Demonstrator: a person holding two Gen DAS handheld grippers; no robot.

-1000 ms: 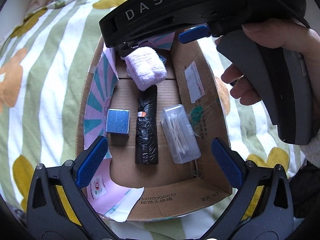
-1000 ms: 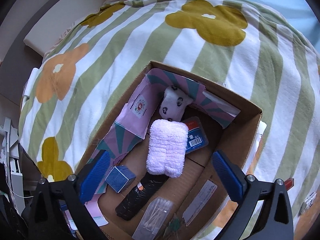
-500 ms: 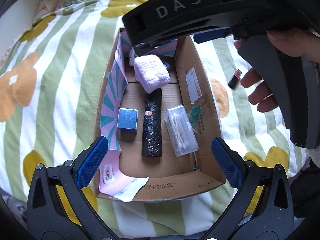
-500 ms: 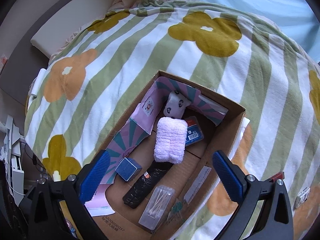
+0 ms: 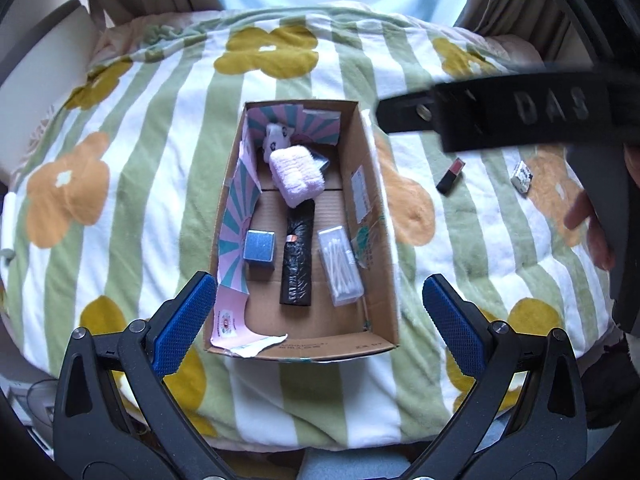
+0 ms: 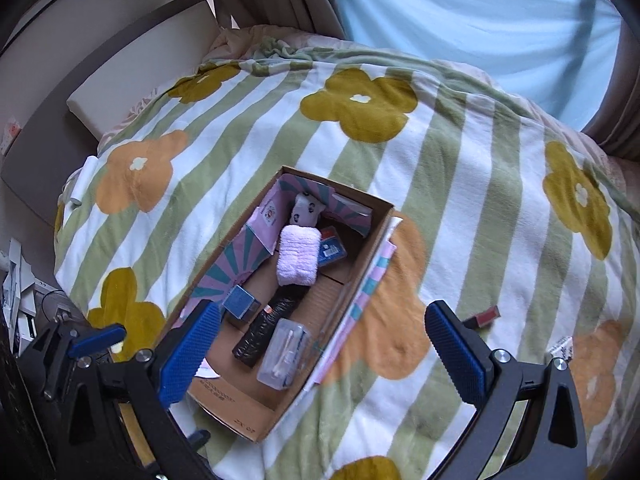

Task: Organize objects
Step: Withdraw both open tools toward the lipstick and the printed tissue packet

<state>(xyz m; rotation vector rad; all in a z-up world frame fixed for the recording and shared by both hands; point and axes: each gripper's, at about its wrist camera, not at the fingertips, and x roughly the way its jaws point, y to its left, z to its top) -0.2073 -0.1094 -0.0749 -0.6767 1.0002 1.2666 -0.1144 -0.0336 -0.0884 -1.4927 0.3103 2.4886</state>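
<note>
An open cardboard box (image 5: 384, 240) (image 6: 352, 280) lies on a striped flower blanket. Inside it are a pink folded towel (image 5: 297, 178) (image 6: 299, 254), a black bag roll (image 5: 297, 264) (image 6: 266, 328), a clear case of cotton swabs (image 5: 340, 266) (image 6: 285, 354), a blue cube (image 5: 260, 246) (image 6: 239, 300), a spotted white sock (image 5: 277, 138) (image 6: 305, 210) and a blue packet (image 6: 332, 246). A red lipstick (image 5: 451, 176) (image 6: 482, 317) and a small white packet (image 5: 523, 176) (image 6: 563, 350) lie on the blanket right of the box. My left gripper (image 5: 320, 312) and right gripper (image 6: 320, 352) hang open and empty above the box.
The blanket (image 5: 132, 184) covers a rounded surface that drops away at the near edge. A pale cushion (image 6: 136, 68) lies at the far left, with curtains (image 6: 460, 20) behind. In the left wrist view the right tool's black body (image 5: 520, 110) and a person's hand (image 5: 592, 224) fill the upper right.
Both grippers have risen well away from the box, so the whole box and the blanket around it show. The right tool has swung off to the right. The towel stays in the box.
</note>
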